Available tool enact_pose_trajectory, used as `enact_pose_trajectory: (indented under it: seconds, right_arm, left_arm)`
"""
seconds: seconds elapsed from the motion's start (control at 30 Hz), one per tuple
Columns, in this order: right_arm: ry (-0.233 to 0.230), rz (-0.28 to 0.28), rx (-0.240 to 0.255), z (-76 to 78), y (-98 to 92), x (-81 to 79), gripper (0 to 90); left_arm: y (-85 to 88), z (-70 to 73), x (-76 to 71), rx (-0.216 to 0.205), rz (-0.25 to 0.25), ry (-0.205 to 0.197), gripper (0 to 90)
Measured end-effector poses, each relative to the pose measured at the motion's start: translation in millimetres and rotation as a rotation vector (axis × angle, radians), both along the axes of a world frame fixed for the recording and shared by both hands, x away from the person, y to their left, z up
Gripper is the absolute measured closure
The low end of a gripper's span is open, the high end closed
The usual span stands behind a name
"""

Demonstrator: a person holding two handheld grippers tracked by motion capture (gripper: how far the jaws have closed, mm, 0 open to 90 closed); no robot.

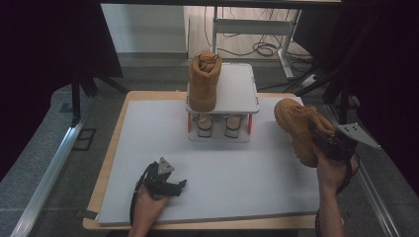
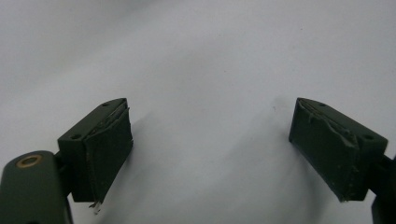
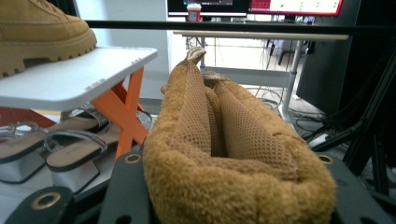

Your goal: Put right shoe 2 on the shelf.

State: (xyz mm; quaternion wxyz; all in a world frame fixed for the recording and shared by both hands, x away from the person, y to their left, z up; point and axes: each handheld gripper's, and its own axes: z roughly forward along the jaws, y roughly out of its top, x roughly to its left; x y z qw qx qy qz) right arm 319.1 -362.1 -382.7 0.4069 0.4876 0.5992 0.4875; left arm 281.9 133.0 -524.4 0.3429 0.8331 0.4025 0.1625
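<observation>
A tan boot (image 1: 298, 127) is hanging above the table's (image 1: 148, 148) right side, its padded collar clamped in the right gripper (image 1: 326, 140). Toe-heavy, it is risking slipping or clipping the rack (image 1: 237, 91) holding its mate (image 1: 203, 81). The left gripper (image 1: 170, 187) is resting near left, jaws apart, empty.

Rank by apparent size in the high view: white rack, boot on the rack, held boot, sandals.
1. white rack
2. boot on the rack and held boot, about alike; the held one is nearer, so unranked
3. sandals
</observation>
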Motion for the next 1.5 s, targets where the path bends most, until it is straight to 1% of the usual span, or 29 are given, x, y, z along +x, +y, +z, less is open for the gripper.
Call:
enact_pose_trajectory:
  seconds: [0.17,0.3,0.6,0.97,1.13,1.37,1.5]
  right_arm:
    - [-0.022,0.013,-0.009,11.8,3.8,1.3,54.8]
    - [-0.031,0.012,-0.003,19.5,6.9,3.0,55.2]
    - [-0.054,0.018,-0.005,31.9,14.6,7.1,55.3]
    - [-0.092,0.031,-0.015,52.2,26.6,12.4,55.3]
    - [-0.103,0.038,-0.018,60.3,31.7,15.4,55.3]
    - [-0.115,0.052,-0.024,71.5,44.5,21.8,55.2]
    - [-0.125,0.063,-0.024,75.4,51.4,25.2,55.2]
  left_arm:
    - [-0.1,0.1,-0.1,0.0,0.0,0.0,13.2]
    - [0.0,0.1,0.0,0.0,0.0,0.0,13.2]
    - [-0.2,-0.1,0.0,-0.002,0.001,0.0,13.2]
    - [0.1,0.1,-0.1,0.002,-0.002,-0.001,13.2]
    - [0.0,0.0,0.0,0.001,-0.001,-0.001,13.2]
    - [0.4,0.2,0.1,0.005,-0.003,0.0,13.2]
    - [0.4,0.1,0.2,0.003,-0.003,0.001,13.2]
